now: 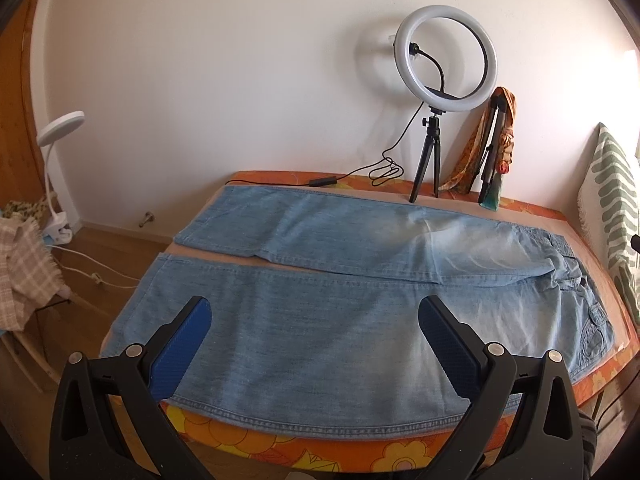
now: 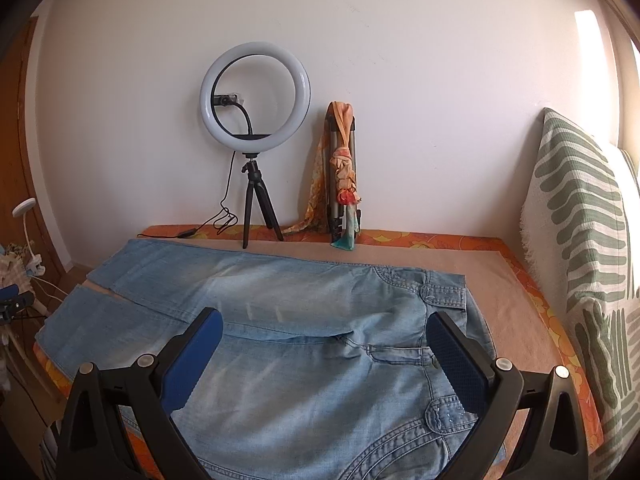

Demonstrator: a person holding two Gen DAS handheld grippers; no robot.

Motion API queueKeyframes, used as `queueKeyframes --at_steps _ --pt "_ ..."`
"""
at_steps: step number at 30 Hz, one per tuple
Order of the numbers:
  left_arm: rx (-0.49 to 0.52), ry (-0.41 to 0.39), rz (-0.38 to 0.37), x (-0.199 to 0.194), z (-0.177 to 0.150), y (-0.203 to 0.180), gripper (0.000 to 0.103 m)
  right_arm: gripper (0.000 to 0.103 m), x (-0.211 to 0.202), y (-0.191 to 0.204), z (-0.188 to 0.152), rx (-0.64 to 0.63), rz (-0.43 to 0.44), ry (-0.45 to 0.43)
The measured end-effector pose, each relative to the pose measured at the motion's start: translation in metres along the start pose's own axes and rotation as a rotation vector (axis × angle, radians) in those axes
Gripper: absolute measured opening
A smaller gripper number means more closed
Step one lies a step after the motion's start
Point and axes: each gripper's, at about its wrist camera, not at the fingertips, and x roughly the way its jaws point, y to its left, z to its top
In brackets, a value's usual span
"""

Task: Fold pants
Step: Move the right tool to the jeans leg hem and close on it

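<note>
Light blue denim pants (image 1: 340, 280) lie flat and spread out on the bed, legs to the left, waistband to the right. My left gripper (image 1: 316, 312) hovers open above the near leg, its blue pads (image 1: 184, 348) wide apart and holding nothing. In the right wrist view the same pants (image 2: 304, 308) show their waistband and fly. My right gripper (image 2: 324, 330) stands open over the crotch and near hip pocket, with nothing between its fingers. The tip of the left gripper shows at the far left edge of the right wrist view.
An orange flowered bedcover (image 1: 320, 452) lies under the pants. A ring light on a small tripod (image 2: 255, 120), its cable, and a folded tripod wrapped in a scarf (image 2: 344, 176) stand at the back by the wall. A green-striped pillow (image 2: 584, 248) leans at the right. A clip lamp (image 1: 56, 168) stands left.
</note>
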Motion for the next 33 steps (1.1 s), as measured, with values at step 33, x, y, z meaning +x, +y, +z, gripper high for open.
queueKeyframes --at_steps 33 --pt "-0.046 0.163 -0.002 0.198 0.102 0.042 0.102 0.102 0.269 0.044 0.098 -0.214 0.253 0.166"
